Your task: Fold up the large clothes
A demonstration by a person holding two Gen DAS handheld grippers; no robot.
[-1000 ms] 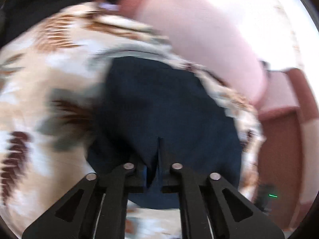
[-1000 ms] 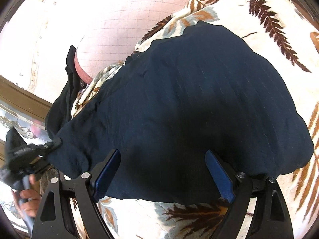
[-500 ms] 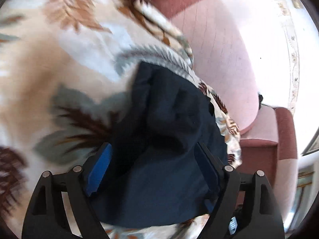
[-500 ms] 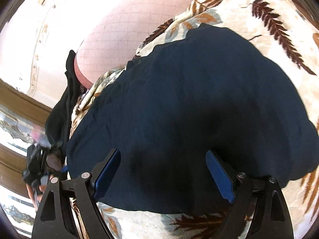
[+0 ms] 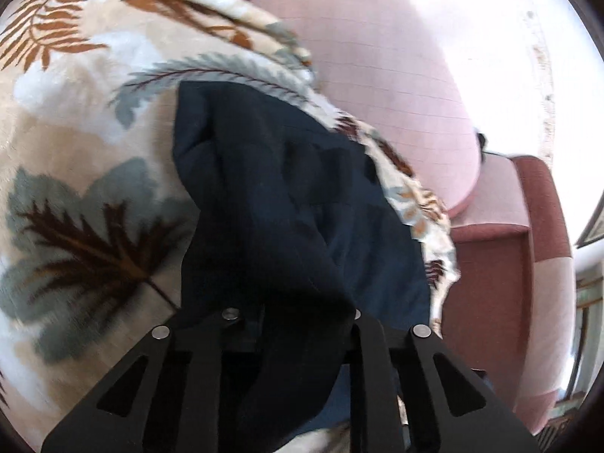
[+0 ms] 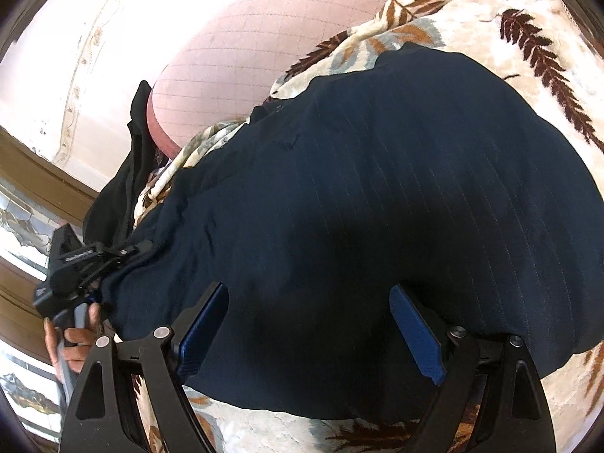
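Observation:
A large dark navy garment [image 6: 377, 207] lies spread on a cream blanket with a leaf print [image 6: 509, 30]. In the left wrist view the garment [image 5: 294, 196] is bunched into a ridge that runs into my left gripper [image 5: 294, 324], which is shut on its edge; the cloth hides the fingertips. My left gripper also shows in the right wrist view [image 6: 124, 253], pinching the garment's left edge. My right gripper [image 6: 309, 324] is open, its blue pads [image 6: 415, 336] just above the garment's near part, holding nothing.
The blanket [image 5: 87, 143] covers a sofa with a pink quilted cushion [image 5: 385, 60] and a red-brown arm [image 5: 490, 283]. A black cloth [image 6: 132, 173] hangs at the sofa's left end. A bright pale wall [image 6: 94, 56] and wooden window frames lie beyond.
My left gripper was shut on the garment, opened half a second ago, and is now shut on a bunched edge of it again. My right gripper stays open over the cloth.

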